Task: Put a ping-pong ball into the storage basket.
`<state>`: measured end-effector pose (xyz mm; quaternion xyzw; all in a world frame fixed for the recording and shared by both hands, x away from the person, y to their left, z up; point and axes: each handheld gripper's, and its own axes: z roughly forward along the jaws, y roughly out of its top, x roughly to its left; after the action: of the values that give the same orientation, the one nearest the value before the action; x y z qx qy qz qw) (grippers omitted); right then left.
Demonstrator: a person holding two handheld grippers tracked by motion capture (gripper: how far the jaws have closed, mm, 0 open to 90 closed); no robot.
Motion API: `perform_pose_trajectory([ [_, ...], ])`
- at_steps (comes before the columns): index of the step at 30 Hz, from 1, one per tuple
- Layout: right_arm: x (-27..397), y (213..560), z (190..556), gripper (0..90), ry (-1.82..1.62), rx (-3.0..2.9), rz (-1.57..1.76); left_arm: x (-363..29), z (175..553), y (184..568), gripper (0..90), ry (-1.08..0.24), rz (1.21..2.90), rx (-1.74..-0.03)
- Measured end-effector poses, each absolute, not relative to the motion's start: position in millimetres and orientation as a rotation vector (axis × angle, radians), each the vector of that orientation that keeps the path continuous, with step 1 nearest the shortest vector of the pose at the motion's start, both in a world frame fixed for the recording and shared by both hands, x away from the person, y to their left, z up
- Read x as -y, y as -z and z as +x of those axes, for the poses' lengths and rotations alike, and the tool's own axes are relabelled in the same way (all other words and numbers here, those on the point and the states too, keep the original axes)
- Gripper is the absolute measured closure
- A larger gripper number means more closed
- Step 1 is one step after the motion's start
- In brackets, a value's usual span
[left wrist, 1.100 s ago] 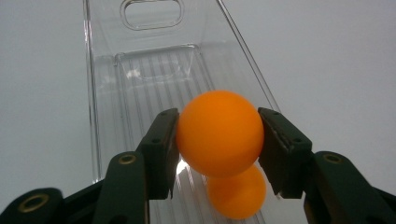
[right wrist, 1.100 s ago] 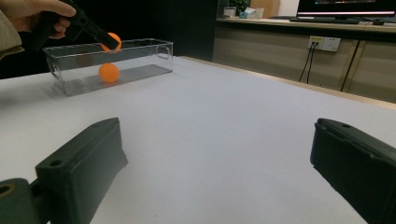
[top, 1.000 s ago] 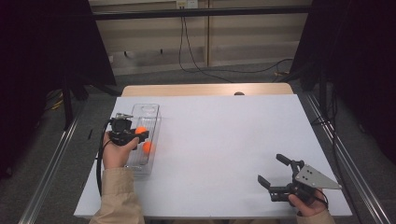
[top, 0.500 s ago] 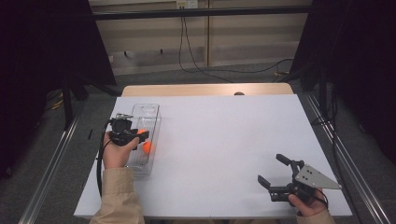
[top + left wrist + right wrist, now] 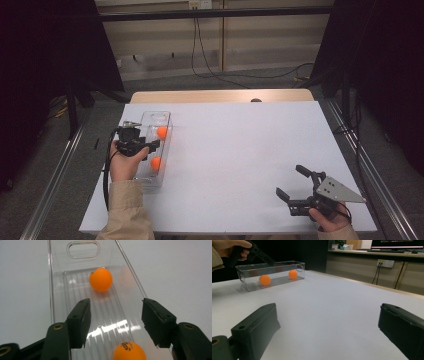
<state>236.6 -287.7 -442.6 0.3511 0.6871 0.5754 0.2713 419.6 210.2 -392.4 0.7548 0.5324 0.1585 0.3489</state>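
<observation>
A clear plastic bin [image 5: 155, 116] lies lengthwise on the left of the white table [image 5: 240, 150]. Two orange balls rest in it, one near the far end [image 5: 161, 132] and one at the middle [image 5: 156, 163]. My left gripper [image 5: 151, 145] hangs over the bin. In the left gripper view its jaws [image 5: 115, 308] have just been opening and stand apart with nothing between the pads. There the far ball [image 5: 100, 279] lies ahead and the near ball [image 5: 129, 352] below. My right gripper [image 5: 290, 181] rests open and empty at the table's near right.
The right gripper view looks across bare table to the bin [image 5: 277, 272] with both balls inside and the left hand [image 5: 227, 246] above it. A wooden edge [image 5: 220, 96] and cables on the floor lie beyond the table. Dark curtains flank both sides.
The left jaws have opened. The orange ball that was at the jaws now lies farther along the bin, toward its far end. The right gripper has not moved.
</observation>
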Motion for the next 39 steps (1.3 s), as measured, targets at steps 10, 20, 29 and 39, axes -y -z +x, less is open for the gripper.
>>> perform_pose_trajectory([
  [10,286.7,442.5,236.9,2.1,-1.552,-1.849,0.949,-210.4,414.7,387.6,27.4,-0.435,1.936,-1.349],
  [20,286.9,442.5,237.7,2.1,-1.552,-1.849,0.946,-207.7,409.9,385.9,16.8,-0.456,1.911,-1.297],
  [29,287.6,442.3,237.5,2.1,-1.551,-1.841,0.953,-205.8,402.1,382.0,10.4,-0.458,1.855,-1.258],
  [39,287.1,442.5,237.4,2.1,-1.548,-1.848,0.949,-214.6,391.8,381.9,6.9,-0.459,1.798,-1.225],
])
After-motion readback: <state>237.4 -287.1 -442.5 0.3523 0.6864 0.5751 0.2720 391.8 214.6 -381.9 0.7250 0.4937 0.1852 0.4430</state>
